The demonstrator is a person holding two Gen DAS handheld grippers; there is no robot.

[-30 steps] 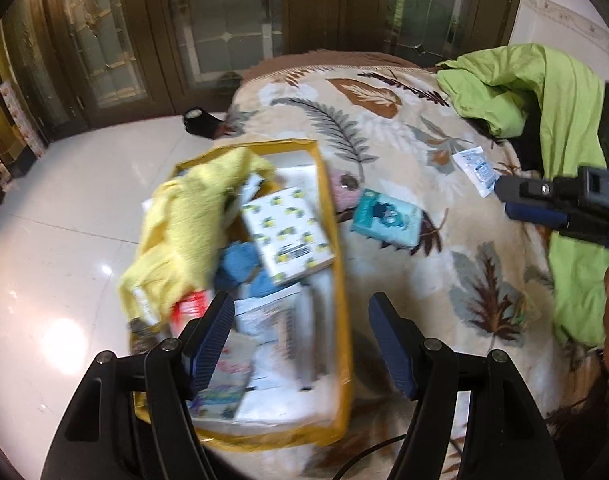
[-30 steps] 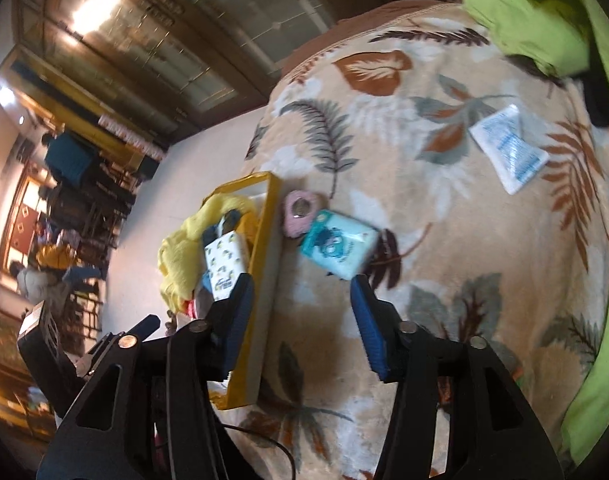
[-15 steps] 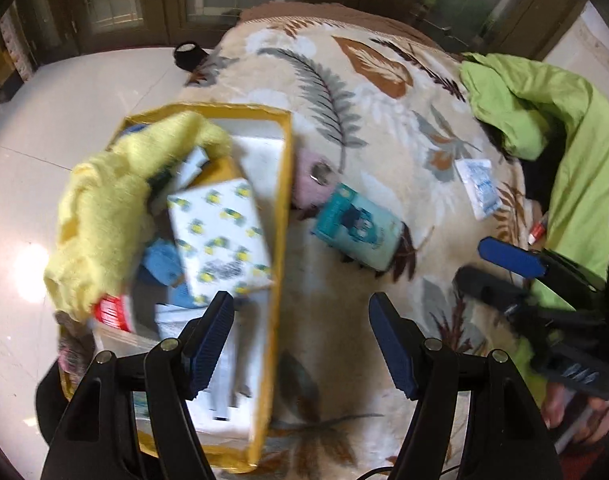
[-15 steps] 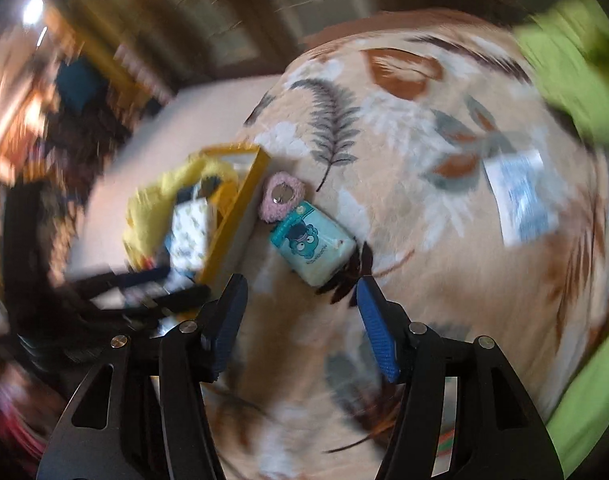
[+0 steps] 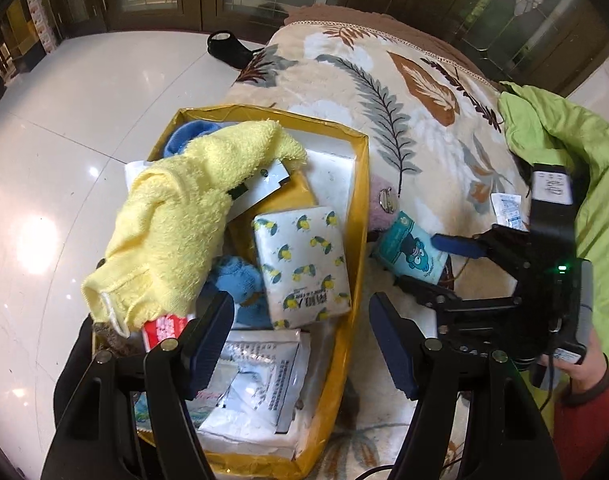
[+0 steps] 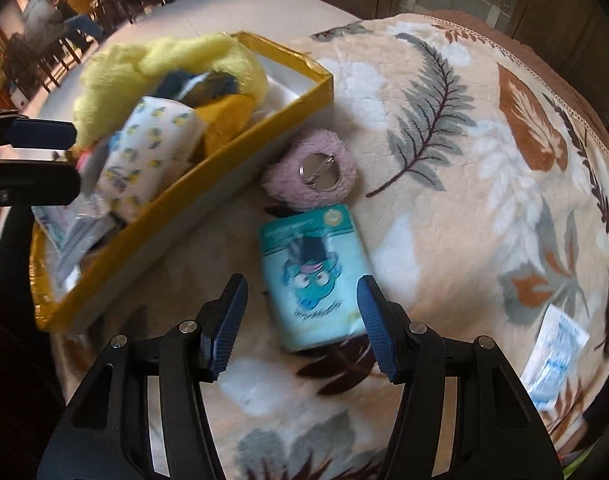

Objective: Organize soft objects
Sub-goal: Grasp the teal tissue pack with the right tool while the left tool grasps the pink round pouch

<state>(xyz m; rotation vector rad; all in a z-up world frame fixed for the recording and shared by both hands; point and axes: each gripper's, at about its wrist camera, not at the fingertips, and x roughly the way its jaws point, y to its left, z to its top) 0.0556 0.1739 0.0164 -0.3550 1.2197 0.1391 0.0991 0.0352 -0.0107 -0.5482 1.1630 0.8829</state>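
The step in hand appears to be the pickup of the teal tissue pack (image 6: 314,276), one of the soft items still outside the yellow box (image 6: 232,172).

Inventory, largest to smallest:
- One leaf-print blanket (image 6: 444,152) over the supporting surface; what lies under it cannot be told.
- One green cloth (image 5: 560,136), to the right of the right claw (image 6: 302,320), well apart.
- One yellow box, ahead-left of the right claw and directly under the left claw (image 5: 300,344). It holds one yellow towel (image 5: 184,216), one lemon-print tissue pack (image 5: 302,264), at least one blue sock (image 5: 236,280) and several flat sachets; an exact count is not possible.
- One teal tissue pack, lying flat on the blanket between the fingers of the right claw, apparently not yet touched.
- One pink fluffy brooch (image 6: 310,172), just beyond the teal pack and touching the box wall.
- One white sachet (image 6: 556,356), to the right of the right claw.

Claw state: both claws are spread wide and empty.

Next move, as a judgement: lower the right claw, close across the pack's short sides, lift, and carry it left into the box. The pack is compressible; moderate grip should suffice.
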